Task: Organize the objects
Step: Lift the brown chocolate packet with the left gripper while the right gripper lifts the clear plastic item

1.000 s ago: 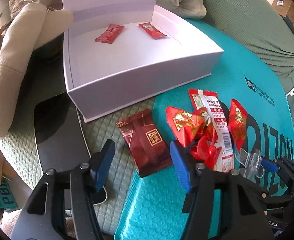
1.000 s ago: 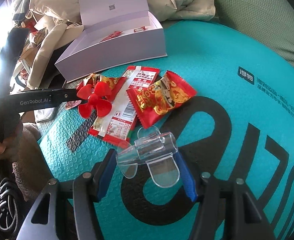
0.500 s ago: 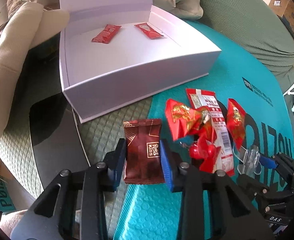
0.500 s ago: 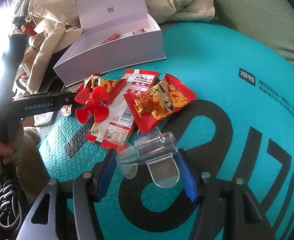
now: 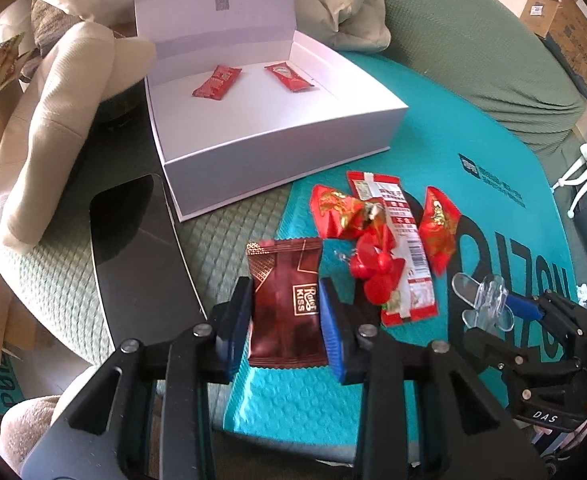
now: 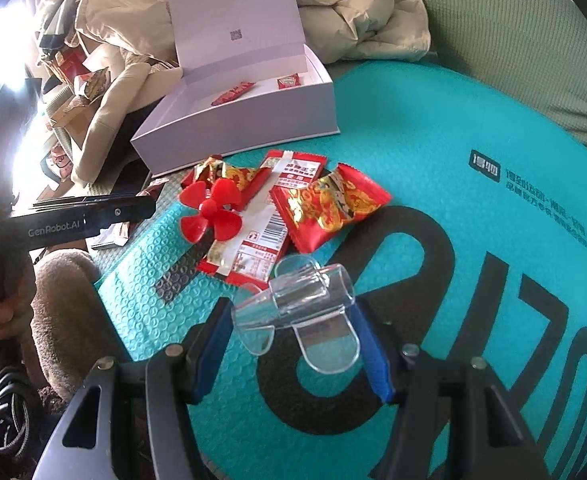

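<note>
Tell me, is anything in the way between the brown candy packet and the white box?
Nothing visible blocks it. The left gripper is shut on the brown candy packet, and only green cushion lies between it and the open white box. The red snack pile sits off to the side.

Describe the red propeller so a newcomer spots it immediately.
Start at the open white box on the teal mat. Before it lies a heap of red snack packets. The propeller lies on them: plain red plastic, rounded blades, no print.
</note>
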{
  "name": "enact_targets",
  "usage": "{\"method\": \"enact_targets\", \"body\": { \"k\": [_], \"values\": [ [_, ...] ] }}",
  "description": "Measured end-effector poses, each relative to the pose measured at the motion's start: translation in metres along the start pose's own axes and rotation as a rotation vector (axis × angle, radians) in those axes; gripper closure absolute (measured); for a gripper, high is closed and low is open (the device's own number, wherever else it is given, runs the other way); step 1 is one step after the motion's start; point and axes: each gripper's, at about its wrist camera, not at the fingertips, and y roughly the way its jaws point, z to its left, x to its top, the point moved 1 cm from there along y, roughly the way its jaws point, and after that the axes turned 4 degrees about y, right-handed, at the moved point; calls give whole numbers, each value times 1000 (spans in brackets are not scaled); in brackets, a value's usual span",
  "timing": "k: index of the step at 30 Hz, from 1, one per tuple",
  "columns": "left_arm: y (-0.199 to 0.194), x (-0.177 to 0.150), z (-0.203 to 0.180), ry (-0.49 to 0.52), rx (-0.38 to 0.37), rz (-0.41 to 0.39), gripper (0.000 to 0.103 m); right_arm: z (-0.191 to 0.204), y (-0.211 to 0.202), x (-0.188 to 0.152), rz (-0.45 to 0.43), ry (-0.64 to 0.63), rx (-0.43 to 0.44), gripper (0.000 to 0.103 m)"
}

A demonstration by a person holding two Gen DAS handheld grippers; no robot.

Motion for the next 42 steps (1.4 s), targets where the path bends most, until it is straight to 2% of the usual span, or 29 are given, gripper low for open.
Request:
{"method": "enact_targets", "body": {
  "k": [21, 32, 42],
  "values": [
    [-81, -29, -16, 59, 16, -100, 72, 35, -57, -14, -89, -60, 26, 42],
    [-114, -37, -12, 63, 67, -152, 71, 63, -75, -2, -142, -154, 58, 42],
    [-119, -19, -1, 60, 71, -161, 72, 83, -76, 23, -169, -209, 76, 42]
  ]
}}
